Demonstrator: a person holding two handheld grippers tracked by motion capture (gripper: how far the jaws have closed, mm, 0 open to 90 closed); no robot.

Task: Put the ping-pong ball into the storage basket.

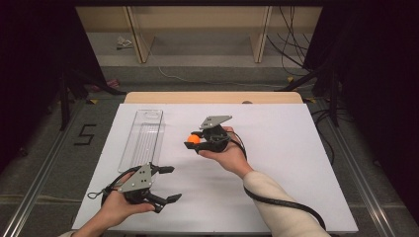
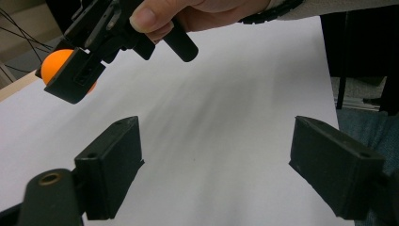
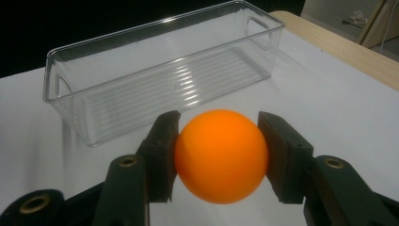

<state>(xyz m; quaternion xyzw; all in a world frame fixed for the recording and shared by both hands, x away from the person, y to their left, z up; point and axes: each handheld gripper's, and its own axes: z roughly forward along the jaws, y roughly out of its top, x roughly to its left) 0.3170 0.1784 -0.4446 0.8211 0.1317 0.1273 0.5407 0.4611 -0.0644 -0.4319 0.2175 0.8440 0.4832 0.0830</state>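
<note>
An orange ball [image 3: 220, 155] is clamped between both jaws of my right gripper [image 3: 219, 157], held a little above the white table sheet [image 1: 276, 148]. From above, the ball [image 1: 193, 139] and the right gripper [image 1: 196, 140] sit at mid-table, just right of a clear plastic bin [image 1: 143, 133]. The bin [image 3: 164, 70] lies empty ahead of the ball. My left gripper [image 1: 169, 183] hovers near the front left with jaws spread wide and nothing between them. In the left gripper view the ball [image 2: 51, 66] shows at upper left in the other gripper, beyond my left gripper [image 2: 216, 165].
The sheet covers a wooden table whose far edge [image 1: 212, 97] shows as a tan strip. Dark stands and cables flank both sides on the floor. A wooden shelf frame [image 1: 197, 29] stands beyond the table.
</note>
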